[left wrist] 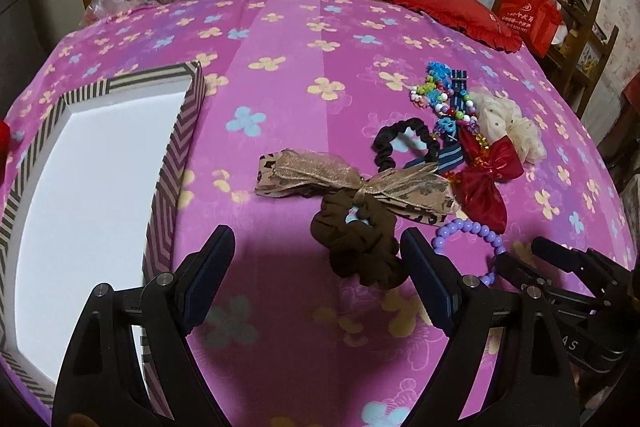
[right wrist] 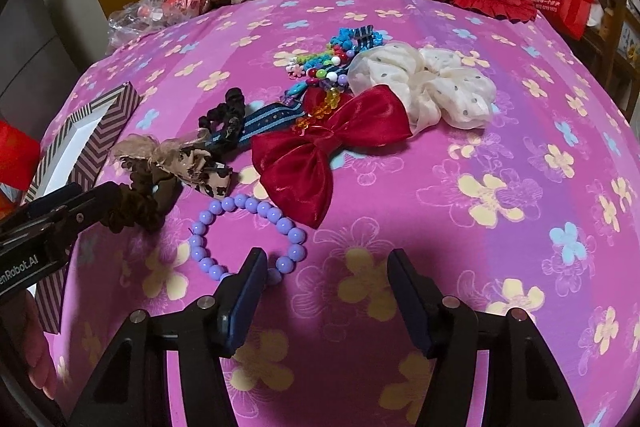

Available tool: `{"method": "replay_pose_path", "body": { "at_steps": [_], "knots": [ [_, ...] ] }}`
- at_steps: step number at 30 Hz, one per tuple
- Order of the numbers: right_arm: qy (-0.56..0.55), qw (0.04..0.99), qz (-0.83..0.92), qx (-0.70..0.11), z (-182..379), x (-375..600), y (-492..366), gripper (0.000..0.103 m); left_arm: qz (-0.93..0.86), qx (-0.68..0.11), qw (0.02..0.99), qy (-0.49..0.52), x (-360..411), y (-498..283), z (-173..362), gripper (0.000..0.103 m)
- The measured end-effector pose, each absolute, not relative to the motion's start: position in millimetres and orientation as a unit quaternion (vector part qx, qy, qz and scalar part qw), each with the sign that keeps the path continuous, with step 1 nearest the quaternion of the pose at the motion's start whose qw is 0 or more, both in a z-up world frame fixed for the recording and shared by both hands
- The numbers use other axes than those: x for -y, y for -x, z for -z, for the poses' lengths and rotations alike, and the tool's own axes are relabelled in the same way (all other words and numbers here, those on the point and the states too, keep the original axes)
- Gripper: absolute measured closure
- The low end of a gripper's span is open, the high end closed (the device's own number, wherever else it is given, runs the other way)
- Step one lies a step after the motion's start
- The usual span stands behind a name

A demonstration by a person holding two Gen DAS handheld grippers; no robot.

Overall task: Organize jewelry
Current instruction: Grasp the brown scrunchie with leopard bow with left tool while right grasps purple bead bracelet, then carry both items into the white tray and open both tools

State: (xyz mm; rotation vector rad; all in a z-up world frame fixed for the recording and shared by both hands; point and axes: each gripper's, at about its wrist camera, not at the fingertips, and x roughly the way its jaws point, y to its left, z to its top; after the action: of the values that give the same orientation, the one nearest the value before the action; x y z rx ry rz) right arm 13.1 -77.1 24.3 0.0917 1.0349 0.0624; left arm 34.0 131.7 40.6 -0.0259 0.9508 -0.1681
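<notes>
Landmark: brown scrunchie [left wrist: 362,247].
- Left gripper [left wrist: 316,275]: jaws released, empty; scrunchie lies just ahead, toward its right finger. Nearer hand.
- Right gripper [right wrist: 326,291]: jaws released, empty; right of scrunchie.
- Purple bead bracelet [right wrist: 248,239]: right of scrunchie, partly hidden by the right gripper's left finger.
- Leopard bow [left wrist: 356,183]: just behind, long axis crosswise.
- Red bow [right wrist: 328,155]: behind-right.
- Striped box [left wrist: 176,147]: left, cut off by the frame edge.

Indoor light, warm and dim. White box interior [left wrist: 92,195] blown out. Soft tool shadows on bedspread [right wrist: 460,247]. Heavy fisheye bending, dark corners.
</notes>
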Motion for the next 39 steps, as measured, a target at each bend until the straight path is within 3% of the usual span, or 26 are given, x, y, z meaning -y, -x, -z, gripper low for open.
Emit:
{"method": "replay_pose_path", "body": {
  "at_steps": [10, 13, 15, 16, 17, 18, 19, 26, 39],
  "knots": [
    [-0.038, 0.872, -0.026, -0.488, -22, 74, -12, 0.042, 0.081, -0.469, 0.88, 0.012, -131, -37, -32, 0.018],
    [-0.034, 0.874, -0.027, -0.484, -22, 74, -12, 0.056, 0.083, -0.47, 0.879, 0.011, -130, -38, -30, 0.018],
    [-0.028, 0.875, -0.028, -0.483, -23, 72, -13, 0.077, 0.09, -0.474, 0.876, 0.013, -128, -39, -27, 0.02],
    [-0.023, 0.875, -0.029, -0.483, -23, 70, -14, 0.082, 0.097, -0.476, 0.874, 0.016, -128, -39, -26, 0.027],
    [-0.02, 0.875, -0.03, -0.483, -23, 68, -14, 0.093, 0.109, -0.48, 0.87, 0.022, -127, -39, -24, 0.055],
    [-0.018, 0.874, -0.033, -0.485, -23, 66, -14, 0.094, 0.127, -0.493, 0.86, 0.028, -125, -41, -20, 0.083],
    [-0.017, 0.873, -0.035, -0.486, -23, 65, -14, 0.094, 0.139, -0.501, 0.853, 0.034, -124, -41, -18, 0.089],
    [-0.02, 0.885, -0.048, -0.462, -51, 59, -5, 0.094, 0.176, -0.473, 0.86, 0.068, -135, -29, -47, 0.092],
    [0.005, 0.899, -0.101, -0.426, -120, 6, 8, 0.094, 0.136, -0.394, 0.893, 0.17, -239, -11, -119, 0.092]
  ]
}}
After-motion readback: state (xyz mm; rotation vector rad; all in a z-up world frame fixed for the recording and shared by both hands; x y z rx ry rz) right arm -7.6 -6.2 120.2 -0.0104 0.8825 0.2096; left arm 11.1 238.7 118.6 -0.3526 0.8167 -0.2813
